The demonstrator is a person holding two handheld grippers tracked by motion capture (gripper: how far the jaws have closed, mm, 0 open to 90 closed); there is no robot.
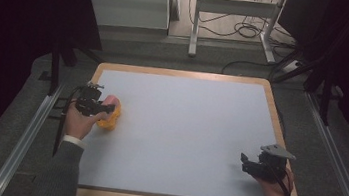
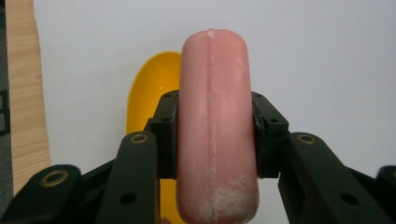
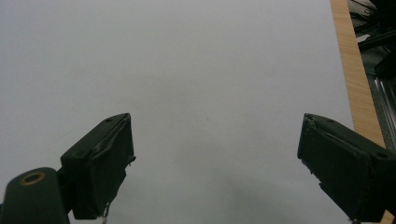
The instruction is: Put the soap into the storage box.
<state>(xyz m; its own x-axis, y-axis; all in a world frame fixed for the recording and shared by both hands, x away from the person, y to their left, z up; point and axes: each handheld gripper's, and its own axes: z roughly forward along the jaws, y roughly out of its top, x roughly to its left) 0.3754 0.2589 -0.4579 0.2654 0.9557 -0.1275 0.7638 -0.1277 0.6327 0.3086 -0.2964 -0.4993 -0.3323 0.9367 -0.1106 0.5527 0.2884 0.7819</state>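
Observation:
My left gripper [image 1: 103, 109] is shut on a pink sausage-shaped piece [image 2: 215, 126], its pads pressing both sides. In the high view the pink sausage [image 1: 111, 101] sits just above a yellow dish-shaped object [image 1: 109, 119] near the table's left edge. The yellow dish [image 2: 152, 88] curves out from behind the sausage on its left in the left gripper view. Near the table's front right corner my right gripper [image 1: 246, 163] stands open over bare white surface, and its jaws are wide apart with nothing between them [image 3: 215, 163].
The white mat [image 1: 183, 129] lies on a wooden-edged table [image 1: 180, 72]. Metal rails run along both sides. Beyond the far edge stand a desk frame [image 1: 233, 14] and loose cables on the floor.

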